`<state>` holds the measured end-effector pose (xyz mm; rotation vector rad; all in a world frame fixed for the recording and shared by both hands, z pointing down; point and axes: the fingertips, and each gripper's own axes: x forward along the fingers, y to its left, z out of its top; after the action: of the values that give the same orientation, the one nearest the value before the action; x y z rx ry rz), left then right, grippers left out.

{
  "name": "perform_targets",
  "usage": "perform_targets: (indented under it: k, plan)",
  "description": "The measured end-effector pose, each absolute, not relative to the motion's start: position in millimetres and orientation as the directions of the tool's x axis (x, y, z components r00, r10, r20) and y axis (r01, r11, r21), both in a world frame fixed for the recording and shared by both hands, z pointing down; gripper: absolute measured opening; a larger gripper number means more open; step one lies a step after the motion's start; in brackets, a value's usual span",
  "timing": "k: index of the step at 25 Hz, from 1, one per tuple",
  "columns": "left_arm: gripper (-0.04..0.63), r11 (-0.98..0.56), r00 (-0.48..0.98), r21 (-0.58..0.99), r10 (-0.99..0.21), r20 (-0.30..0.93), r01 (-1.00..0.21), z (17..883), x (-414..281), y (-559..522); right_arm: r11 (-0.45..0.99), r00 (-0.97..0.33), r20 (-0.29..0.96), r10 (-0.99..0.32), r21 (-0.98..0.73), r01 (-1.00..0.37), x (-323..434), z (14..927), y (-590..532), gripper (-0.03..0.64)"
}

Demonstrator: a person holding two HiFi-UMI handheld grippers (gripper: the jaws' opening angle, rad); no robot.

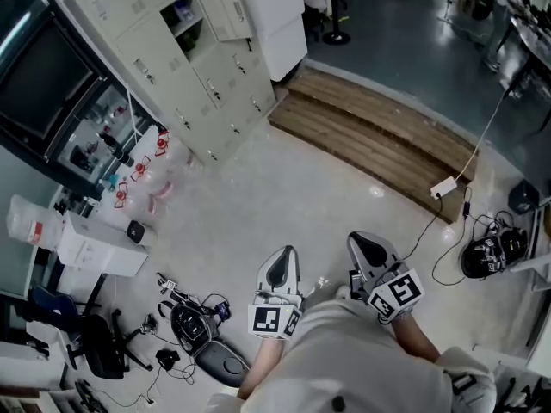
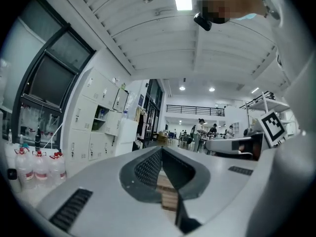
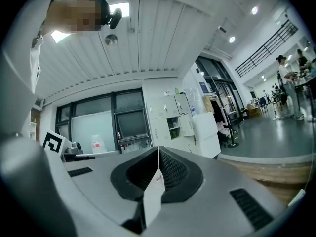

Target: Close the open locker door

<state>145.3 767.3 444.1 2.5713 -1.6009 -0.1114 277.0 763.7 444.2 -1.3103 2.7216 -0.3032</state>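
Observation:
A bank of beige lockers (image 1: 172, 67) stands at the far left of the head view. One upper compartment (image 1: 185, 20) is open, its door (image 1: 225, 9) swung out to the right. The same open compartment (image 2: 100, 115) and door (image 2: 120, 100) show in the left gripper view, and again as compartment (image 3: 174, 127) and door (image 3: 186, 124) in the right gripper view. My left gripper (image 1: 281, 253) and right gripper (image 1: 366, 241) hover side by side close to my body, far from the lockers. Both point level, with the jaw tips touching and nothing between them.
A low wooden platform (image 1: 370, 136) lies ahead on the right, beside a white cabinet (image 1: 275, 20). Bottles with red caps (image 1: 142, 166) stand at the foot of the lockers. A white box (image 1: 95, 248), cables and a dark helmet (image 1: 194, 325) clutter the floor at left. A power strip (image 1: 443, 188) lies at right.

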Motion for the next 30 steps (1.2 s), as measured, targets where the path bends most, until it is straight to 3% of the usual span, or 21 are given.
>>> perform_targets:
  k: [7, 14, 30]
  plan:
    - [0.008, -0.349, 0.353, 0.132, -0.936, 0.004, -0.928, 445.3, 169.9, 773.5, 0.660, -0.675, -0.014, -0.738, -0.228, -0.716, 306.0, 447.3, 759.4, 0.028]
    - [0.008, -0.295, 0.299, 0.122, -0.954, 0.013, -0.948, 447.4, 145.8, 763.9, 0.673, -0.692, -0.004, -0.722, -0.240, -0.700, 289.7, 453.6, 743.1, 0.028]
    - [0.008, -0.394, 0.396, 0.178, -0.918, -0.025, -0.902, 453.9, 114.3, 630.6, 0.652, -0.677, 0.039, -0.735, -0.234, -0.721, 233.1, 455.8, 624.1, 0.028]
